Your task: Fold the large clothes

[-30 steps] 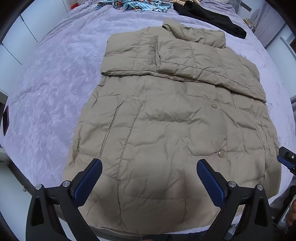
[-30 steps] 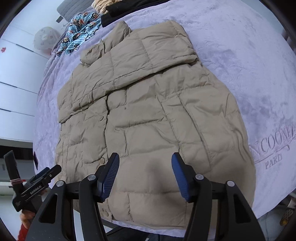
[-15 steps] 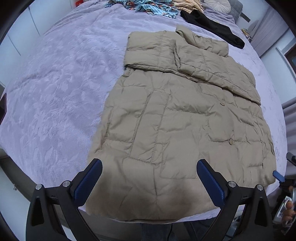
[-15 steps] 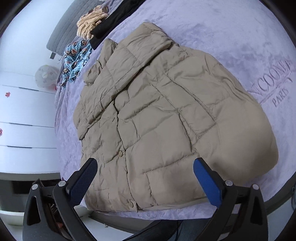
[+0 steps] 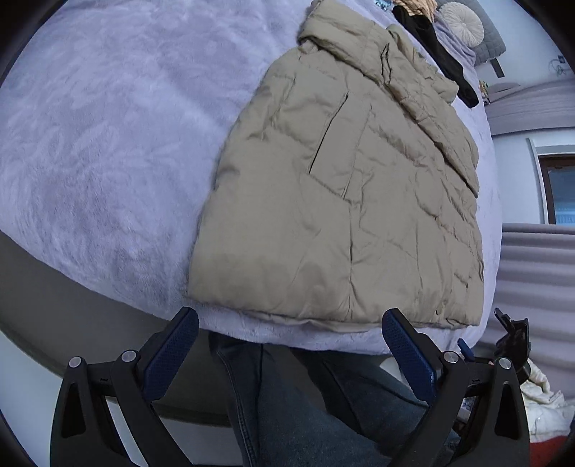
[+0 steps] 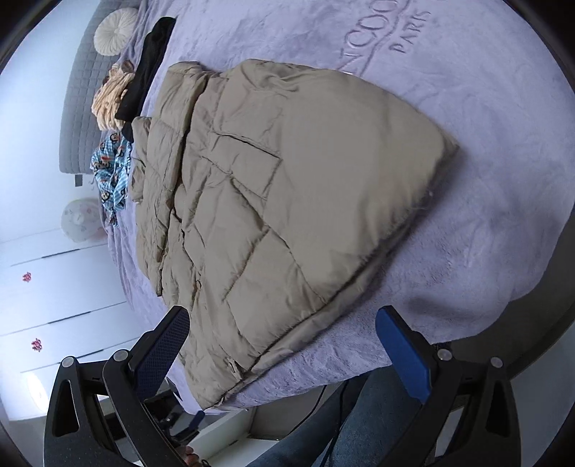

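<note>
Jacket [image 5: 345, 201] lies flat on the bed [image 5: 100, 151], hem at the near edge. Left gripper [image 5: 291, 345] and right gripper [image 6: 284, 341] both hang spread wide just off that edge, nothing between their jaws.

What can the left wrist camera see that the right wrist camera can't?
Only the left wrist view shows a window on the wall and the open left tool.

Only the right wrist view shows the monkey-print cloth, the letters pressed into the blanket and the open right tool.

Both show the tan puffer jacket on the purple blanket, the black garment and the round white cushion.
</note>
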`<state>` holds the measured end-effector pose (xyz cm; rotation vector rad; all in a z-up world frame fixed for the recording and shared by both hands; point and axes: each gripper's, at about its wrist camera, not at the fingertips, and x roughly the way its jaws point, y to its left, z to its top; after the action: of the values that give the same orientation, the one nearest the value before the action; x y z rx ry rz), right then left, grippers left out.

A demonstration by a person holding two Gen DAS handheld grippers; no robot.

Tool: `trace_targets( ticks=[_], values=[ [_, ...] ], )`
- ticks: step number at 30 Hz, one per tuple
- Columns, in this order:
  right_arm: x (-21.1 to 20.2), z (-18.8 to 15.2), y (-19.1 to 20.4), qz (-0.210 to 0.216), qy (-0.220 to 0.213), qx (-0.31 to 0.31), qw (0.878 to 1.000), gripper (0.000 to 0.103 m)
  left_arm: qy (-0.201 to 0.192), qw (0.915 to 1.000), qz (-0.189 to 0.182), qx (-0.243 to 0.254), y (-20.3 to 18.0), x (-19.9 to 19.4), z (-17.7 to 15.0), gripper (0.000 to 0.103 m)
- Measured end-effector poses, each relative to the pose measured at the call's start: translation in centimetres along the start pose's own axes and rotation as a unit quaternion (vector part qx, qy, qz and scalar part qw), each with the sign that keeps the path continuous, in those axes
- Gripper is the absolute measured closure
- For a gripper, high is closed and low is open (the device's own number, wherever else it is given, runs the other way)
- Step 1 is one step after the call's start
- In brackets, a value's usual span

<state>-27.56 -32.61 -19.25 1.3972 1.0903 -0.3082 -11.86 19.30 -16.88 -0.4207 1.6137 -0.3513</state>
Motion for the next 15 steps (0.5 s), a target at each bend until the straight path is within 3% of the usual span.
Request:
trace_targets(
  ticks=[5, 12, 13, 15],
  values=[
    [1.0, 0.4, -1.4, 0.016, -0.001, 0.040, 0.999, 0.000, 0.023, 0.9979, -0.048, -0.037, 0.1, 3.3, -0.2, 0.001],
    [1.9, 1.2, -2.2, 0.059, -0.022, 0.086, 0.994, 0.000, -0.014, 0.9958, -0.082, -0.038, -2.6, 3.8, 1.8, 0.003],
    [2.0, 1.3, -2.2, 0.061, -0.023, 0.089, 0.994, 0.000, -0.016, 0.9955, -0.085, -0.039, -2.7, 3.7, 2.1, 0.008],
    [2.3, 1.6, -2.4, 0.060, -0.025, 0.097, 0.993, 0.002, -0.013, 0.9956, -0.085, -0.038, -2.8, 3.6, 2.5, 0.040]
  ],
)
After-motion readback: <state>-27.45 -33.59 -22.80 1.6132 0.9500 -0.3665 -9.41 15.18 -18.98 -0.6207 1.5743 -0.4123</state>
